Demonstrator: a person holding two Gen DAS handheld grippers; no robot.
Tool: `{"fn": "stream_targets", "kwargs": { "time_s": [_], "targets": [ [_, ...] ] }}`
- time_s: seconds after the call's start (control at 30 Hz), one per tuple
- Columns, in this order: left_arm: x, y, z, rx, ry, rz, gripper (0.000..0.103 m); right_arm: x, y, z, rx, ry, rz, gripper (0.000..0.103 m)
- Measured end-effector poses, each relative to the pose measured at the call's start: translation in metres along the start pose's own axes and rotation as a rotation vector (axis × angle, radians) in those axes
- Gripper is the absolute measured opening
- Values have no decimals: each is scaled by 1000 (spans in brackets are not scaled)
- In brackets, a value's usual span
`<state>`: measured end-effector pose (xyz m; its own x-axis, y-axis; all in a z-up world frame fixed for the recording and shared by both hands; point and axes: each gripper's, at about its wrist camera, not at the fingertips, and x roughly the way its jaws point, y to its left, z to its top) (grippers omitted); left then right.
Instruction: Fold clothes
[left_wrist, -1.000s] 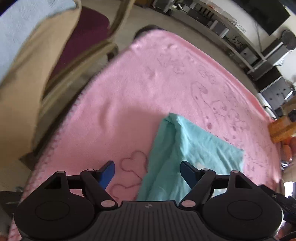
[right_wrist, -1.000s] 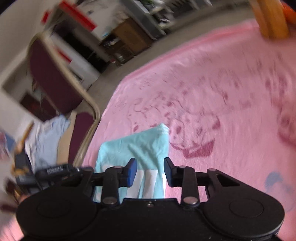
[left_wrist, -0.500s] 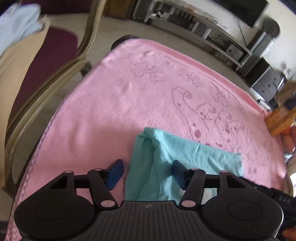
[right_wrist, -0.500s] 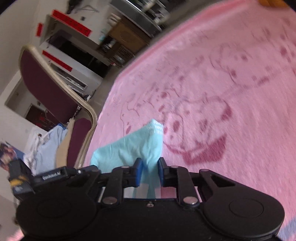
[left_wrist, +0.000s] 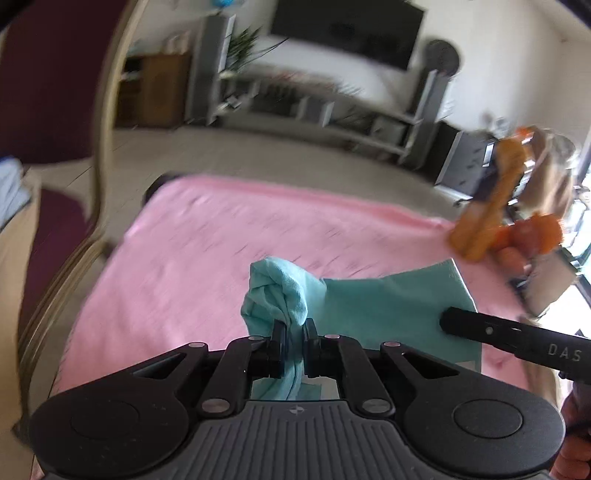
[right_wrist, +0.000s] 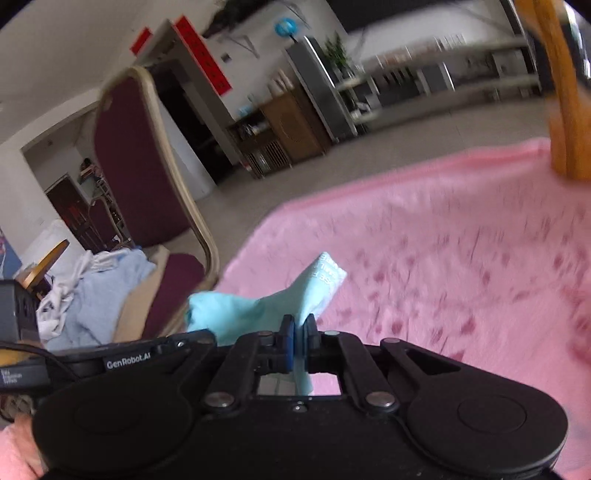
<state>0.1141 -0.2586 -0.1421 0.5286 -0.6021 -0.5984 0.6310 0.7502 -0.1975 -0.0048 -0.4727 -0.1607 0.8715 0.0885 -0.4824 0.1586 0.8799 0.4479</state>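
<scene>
Progress check, going camera by camera.

Left wrist view: the left gripper has its jaws closing on a bunched-up end of the teal garment, and the cloth is clearly pinched between the pads, with a wad of it puffing out above the tips and a strip trailing down behind them. The rest of the garment stretches off to the right as a fairly flat panel, above the pink blanket rather than lying on it as far as I can tell. The black bar of the right gripper pokes in at the right edge, over the far end of that panel. Some orange stuff sits at the blanket's far right corner, too blurry to name.

Right wrist view: the right gripper is basically all the way closed, blue pads clamped on a thin edge of the teal garment. A corner with white print sticks up past the tips, and the cloth runs left toward the other tool. Behind it there's a maroon chair with a pile of pale blue clothes on the seat, so I'd guess more laundry is waiting.

My read: the garment already looks narrowed into a strip, and both ends are pinched. Still left is bringing the ends together or laying it down in a final fold, smoothing it, and then the pile on the chair.
</scene>
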Motion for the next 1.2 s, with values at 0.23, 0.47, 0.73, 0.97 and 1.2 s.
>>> {"fn": "stream_targets", "kwargs": {
  "time_s": [0.23, 0.47, 0.73, 0.97, 1.2],
  "targets": [
    [50, 6, 2, 1, 86, 150, 39, 36, -51, 7, 50, 100, -103, 27],
    [24, 15, -3, -26, 164, 159, 36, 12, -72, 12, 203, 178, -150, 28],
    [-10, -27, -73, 158, 284, 55, 36, -13, -28, -50, 333, 322, 10, 27],
    [-1, -28, -94, 208, 356, 121, 36, -1, -7, -85, 141, 398, -166, 26],
    [-32, -35, -96, 196, 310, 110, 34, -44, -6, -91, 237, 400, -133, 25]
  ]
}}
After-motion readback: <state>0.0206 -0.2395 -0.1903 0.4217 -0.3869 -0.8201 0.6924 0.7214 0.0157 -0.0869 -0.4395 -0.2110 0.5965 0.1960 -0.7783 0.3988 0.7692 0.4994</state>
